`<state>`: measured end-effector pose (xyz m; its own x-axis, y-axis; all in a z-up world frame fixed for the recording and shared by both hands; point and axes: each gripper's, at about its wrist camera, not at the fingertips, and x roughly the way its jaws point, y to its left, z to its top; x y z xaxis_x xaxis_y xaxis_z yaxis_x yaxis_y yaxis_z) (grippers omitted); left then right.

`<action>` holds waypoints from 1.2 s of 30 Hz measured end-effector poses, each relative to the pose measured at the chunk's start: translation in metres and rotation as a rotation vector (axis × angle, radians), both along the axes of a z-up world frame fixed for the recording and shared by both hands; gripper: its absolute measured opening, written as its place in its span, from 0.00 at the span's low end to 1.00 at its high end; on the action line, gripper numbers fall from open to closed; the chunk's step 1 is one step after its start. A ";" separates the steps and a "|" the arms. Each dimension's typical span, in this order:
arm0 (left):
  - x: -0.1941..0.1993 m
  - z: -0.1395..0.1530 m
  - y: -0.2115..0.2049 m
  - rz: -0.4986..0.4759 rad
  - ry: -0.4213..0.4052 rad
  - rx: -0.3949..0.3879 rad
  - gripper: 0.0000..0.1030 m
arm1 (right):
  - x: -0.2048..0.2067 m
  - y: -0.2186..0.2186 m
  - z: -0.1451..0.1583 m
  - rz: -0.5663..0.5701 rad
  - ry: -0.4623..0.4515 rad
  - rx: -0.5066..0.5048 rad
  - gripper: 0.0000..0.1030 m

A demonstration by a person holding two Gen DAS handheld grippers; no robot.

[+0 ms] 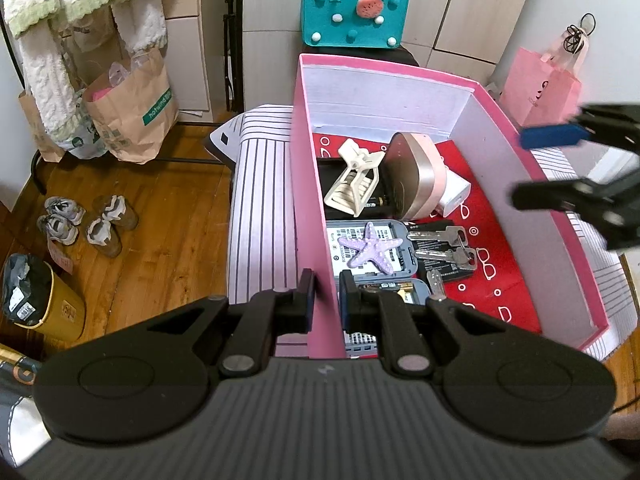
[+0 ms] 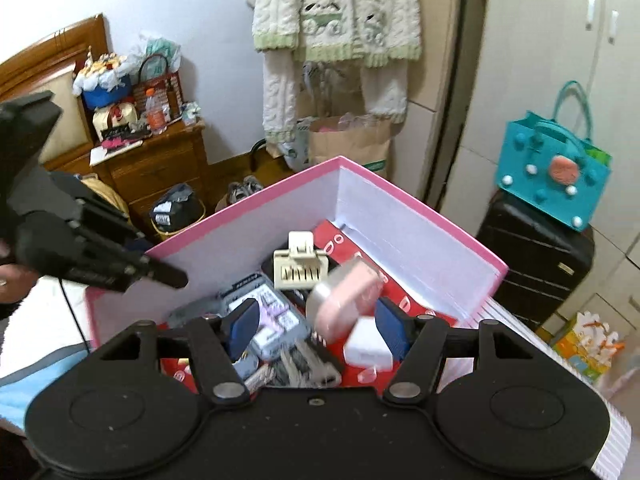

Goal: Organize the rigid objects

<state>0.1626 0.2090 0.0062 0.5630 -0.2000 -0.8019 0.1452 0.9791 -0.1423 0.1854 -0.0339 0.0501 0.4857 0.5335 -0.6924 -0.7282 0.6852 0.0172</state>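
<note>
At the bottom centre of the left view, our left gripper (image 1: 326,294) pinches the near wall of the pink box (image 1: 310,184). Our right gripper (image 2: 316,330) hangs wide apart over it. Further in lie the starfish (image 1: 370,245), keys (image 1: 444,246), cream clip (image 1: 354,178) and pink case (image 1: 416,176).

A teal felt bag (image 1: 355,10) sits on a black suitcase (image 2: 534,254). Left of the suitcase, a cream sweater (image 2: 336,12) hangs above a brown paper bag (image 1: 132,108) (green label on its side), with grey shoes (image 1: 86,224) on the wooden floor (image 1: 160,220) nearby
</note>
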 end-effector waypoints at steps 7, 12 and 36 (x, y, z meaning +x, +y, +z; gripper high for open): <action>-0.007 0.001 -0.007 0.019 -0.007 0.019 0.11 | -0.033 -0.037 0.000 -0.083 -0.014 0.108 0.68; -0.030 0.015 -0.015 0.042 -0.070 0.055 0.11 | -0.048 -0.052 -0.004 -0.122 -0.006 0.179 0.69; -0.119 0.060 -0.079 -0.024 -0.186 0.040 0.14 | -0.114 -0.094 0.004 -0.347 0.013 0.125 0.94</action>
